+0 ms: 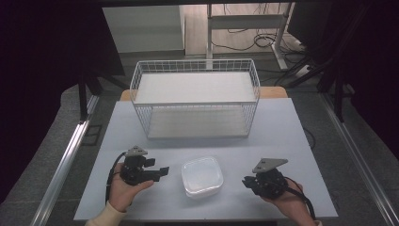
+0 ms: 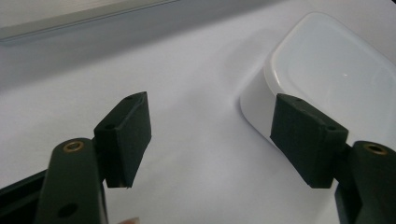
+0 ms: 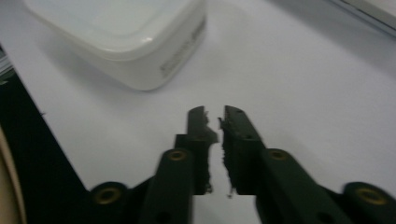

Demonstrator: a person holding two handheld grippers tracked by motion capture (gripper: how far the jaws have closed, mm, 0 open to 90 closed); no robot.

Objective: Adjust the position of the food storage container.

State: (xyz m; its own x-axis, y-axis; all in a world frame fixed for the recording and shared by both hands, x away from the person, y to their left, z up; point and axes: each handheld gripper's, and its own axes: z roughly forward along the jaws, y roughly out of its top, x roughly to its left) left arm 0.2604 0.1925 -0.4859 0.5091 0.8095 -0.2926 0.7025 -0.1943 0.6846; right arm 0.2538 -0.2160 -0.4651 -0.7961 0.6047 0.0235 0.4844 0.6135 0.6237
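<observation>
Sitting between my two grippers, the white rounded-square plastic container with its lid on [image 1: 202, 176] rests on the pale grey table top [image 1: 277, 127], near the front edge. From my left gripper [image 1: 159, 171] it lies to the right, just beside the jaw tips; from my right gripper [image 1: 248, 181] it lies to the left, a bit further off. So the left one is nearer. No real long axis on the container, it's close to square, corners rounded.

Left gripper released: jaws wide apart, nothing between the pads, and in the left gripper view one pad [image 2: 308, 137] overlaps a container corner [image 2: 327, 74] — touching or just short, I can't tell from this angle. Right gripper clenched on nothing; in the right gripper view the pads [image 3: 233, 135] meet over bare table, container [image 3: 126, 37] up and to the left, apart from them.

Behind, a white wire-mesh two-tier basket rack [image 1: 195, 96] stands well apart from the container; both shelves look bare. Container contents hidden by the lid.

Likely next: left jaws close on the near wall.
</observation>
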